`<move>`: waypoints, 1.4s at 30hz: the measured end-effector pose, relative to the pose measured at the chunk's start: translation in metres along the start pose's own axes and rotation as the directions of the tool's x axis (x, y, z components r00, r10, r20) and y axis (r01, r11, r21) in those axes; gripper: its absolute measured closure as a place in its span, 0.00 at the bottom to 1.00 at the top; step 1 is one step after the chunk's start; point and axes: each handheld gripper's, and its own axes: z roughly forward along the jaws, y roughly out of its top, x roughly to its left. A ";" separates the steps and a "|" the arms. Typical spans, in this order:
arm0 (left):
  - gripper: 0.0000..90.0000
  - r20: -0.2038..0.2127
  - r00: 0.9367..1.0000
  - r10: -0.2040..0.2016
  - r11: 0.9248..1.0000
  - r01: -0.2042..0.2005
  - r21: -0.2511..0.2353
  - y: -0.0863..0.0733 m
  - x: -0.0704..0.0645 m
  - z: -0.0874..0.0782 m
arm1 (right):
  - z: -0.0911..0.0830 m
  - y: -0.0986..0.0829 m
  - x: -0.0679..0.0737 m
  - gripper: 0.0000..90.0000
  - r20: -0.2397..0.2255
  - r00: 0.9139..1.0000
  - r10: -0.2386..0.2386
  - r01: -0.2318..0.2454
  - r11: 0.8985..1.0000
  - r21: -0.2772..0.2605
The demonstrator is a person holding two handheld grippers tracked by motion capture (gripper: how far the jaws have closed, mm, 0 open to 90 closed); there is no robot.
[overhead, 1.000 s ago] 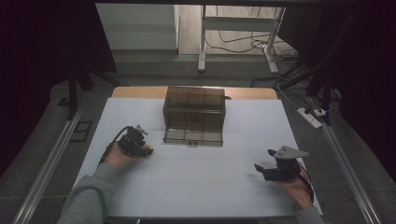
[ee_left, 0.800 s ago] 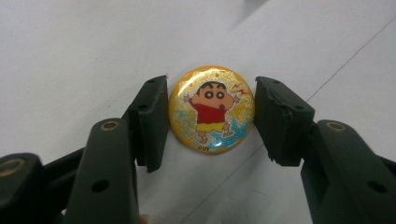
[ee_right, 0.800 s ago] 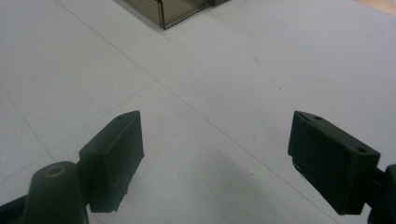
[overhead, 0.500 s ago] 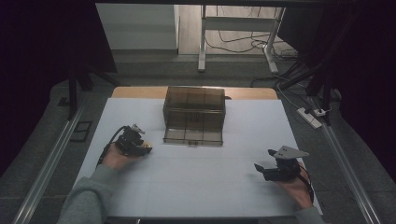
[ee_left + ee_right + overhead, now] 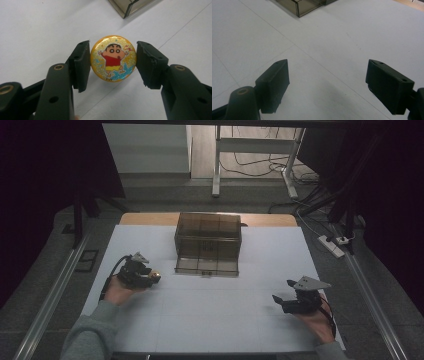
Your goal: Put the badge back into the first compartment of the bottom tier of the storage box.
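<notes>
Nearest the person, the right gripper (image 5: 286, 301) rests low over the white table (image 5: 215, 320) with its jaws spread wide and nothing between them; in the right gripper view only bare tabletop lies ahead of its pads (image 5: 273, 83), and a corner of the box (image 5: 298, 6) shows well beyond.

A little farther out, the left gripper (image 5: 150, 279) holds the badge (image 5: 113, 58), a round glittery yellow pin with a cartoon child on its face. The badge sits between the two jaws, pinched by its rim, the left pad (image 5: 81, 65) touching one edge and the right pad touching the opposite edge. The face turns toward the camera, so the disc stands on edge, not flat. In the high view it shows as a small gold spot (image 5: 156, 275) at the gripper's tip, just above the table.

Beyond that gripper, ahead and to its right, stands the smoky clear box (image 5: 208, 242), its low front tray open toward the person.

The grip looks like the weak point. A hard, domed disc held only by its rim on two narrow contacts could pivot or squirt out if the squeeze eases or the hand tilts sharply. I would also judge that the box's front lip may catch the lower jaw or the badge's edge on the way in, knocking it loose short of the tray.
</notes>
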 end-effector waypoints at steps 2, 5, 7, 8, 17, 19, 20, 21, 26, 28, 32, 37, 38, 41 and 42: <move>0.52 -0.003 1.000 -0.002 1.000 0.002 -0.009 0.000 -0.001 -0.002 | 0.000 0.000 0.000 0.21 0.000 1.000 0.000 0.000 1.000 0.002; 0.52 -0.002 1.000 -0.006 1.000 0.006 -0.025 0.000 -0.001 -0.005 | 0.001 0.000 0.000 0.21 -0.001 1.000 0.001 -0.001 1.000 -0.001; 0.52 0.001 1.000 -0.005 0.999 0.005 -0.034 0.000 -0.001 -0.007 | 0.001 0.000 0.001 0.21 -0.001 1.000 0.005 -0.005 1.000 0.000; 0.52 -0.001 1.000 -0.007 0.999 0.007 -0.041 0.000 -0.002 -0.009 | 0.001 0.000 0.000 0.21 -0.001 1.000 0.004 -0.004 1.000 0.000; 0.52 0.012 1.000 -0.023 0.995 0.024 -0.101 -0.001 -0.001 -0.022 | 0.000 0.000 0.001 0.21 0.001 1.000 0.001 -0.001 1.000 0.008; 0.52 0.009 1.000 -0.026 0.993 0.026 -0.115 -0.002 -0.001 -0.025 | 0.000 0.000 0.000 0.21 0.002 1.000 0.000 0.000 1.000 0.008; 0.52 0.006 1.000 -0.026 0.992 0.026 -0.120 -0.002 -0.001 -0.026 | 0.000 0.000 0.000 0.21 0.002 1.000 0.000 0.000 1.000 0.008; 0.52 0.004 1.000 -0.025 0.992 0.025 -0.125 -0.002 -0.001 -0.026 | 0.001 0.000 0.000 0.21 0.002 1.000 0.000 0.000 1.000 0.008; 0.52 0.004 1.000 -0.029 0.988 0.029 -0.151 -0.002 -0.002 -0.031 | 0.001 0.000 0.001 0.21 0.005 1.000 -0.004 0.004 1.000 0.014; 0.52 0.005 1.000 -0.029 0.987 0.030 -0.159 -0.002 -0.002 -0.032 | 0.001 0.000 0.001 0.21 0.005 1.000 -0.005 0.004 1.000 0.013; 0.52 -0.002 1.000 -0.031 0.982 0.030 -0.184 -0.001 -0.004 -0.035 | 0.001 0.000 0.000 0.21 0.006 1.000 -0.001 0.001 1.000 0.012; 0.52 -0.007 1.000 -0.028 0.977 0.026 -0.210 0.000 -0.006 -0.038 | 0.001 0.000 0.001 0.21 0.005 1.000 -0.001 0.001 1.000 0.015; 0.52 -0.007 1.000 -0.029 0.976 0.027 -0.215 0.000 -0.006 -0.038 | 0.001 0.000 0.001 0.21 0.005 1.000 -0.002 0.002 1.000 0.015; 0.52 -0.002 0.999 -0.034 0.973 0.033 -0.228 0.002 -0.006 -0.040 | 0.001 -0.001 0.000 0.21 0.000 1.000 0.000 0.000 1.000 0.011; 0.52 0.000 0.999 -0.033 0.973 0.032 -0.228 0.003 -0.006 -0.041 | 0.001 -0.001 0.000 0.21 0.000 1.000 0.000 0.000 1.000 0.011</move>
